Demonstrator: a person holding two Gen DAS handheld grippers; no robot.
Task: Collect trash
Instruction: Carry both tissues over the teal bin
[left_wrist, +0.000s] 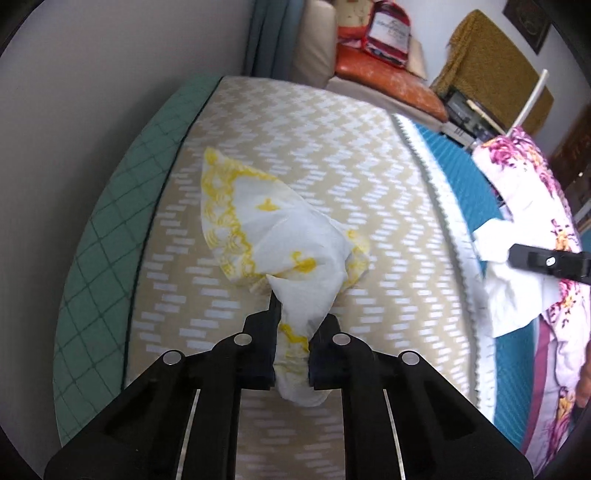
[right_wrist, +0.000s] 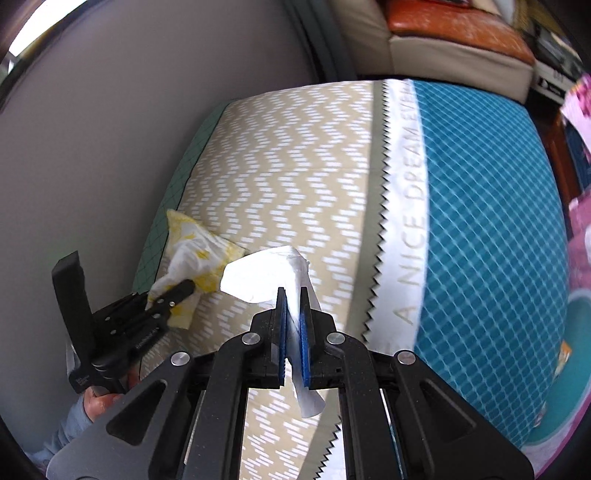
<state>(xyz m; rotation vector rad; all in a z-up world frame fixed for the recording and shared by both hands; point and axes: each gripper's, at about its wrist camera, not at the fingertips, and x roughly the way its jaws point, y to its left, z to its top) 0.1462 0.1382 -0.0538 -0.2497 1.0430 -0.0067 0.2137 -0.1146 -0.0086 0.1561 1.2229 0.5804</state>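
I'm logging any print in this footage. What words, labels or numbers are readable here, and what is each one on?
"A NICE DREAM EVE", cut off where the cloth folds away: on the white saw-edged band of the bedspread.
Red packet on the orange cushion: white label, print too blurred to read.
Left gripper: small white lettering on its body, too small to read.
Framed dark plaque on the wall: unreadable.

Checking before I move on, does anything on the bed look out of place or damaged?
Nothing damaged. The oddities are the trash itself: a crumpled yellow-printed napkin pinched in the left hand-held gripper and a plain white tissue in the right hand-held gripper, both above the bedspread.
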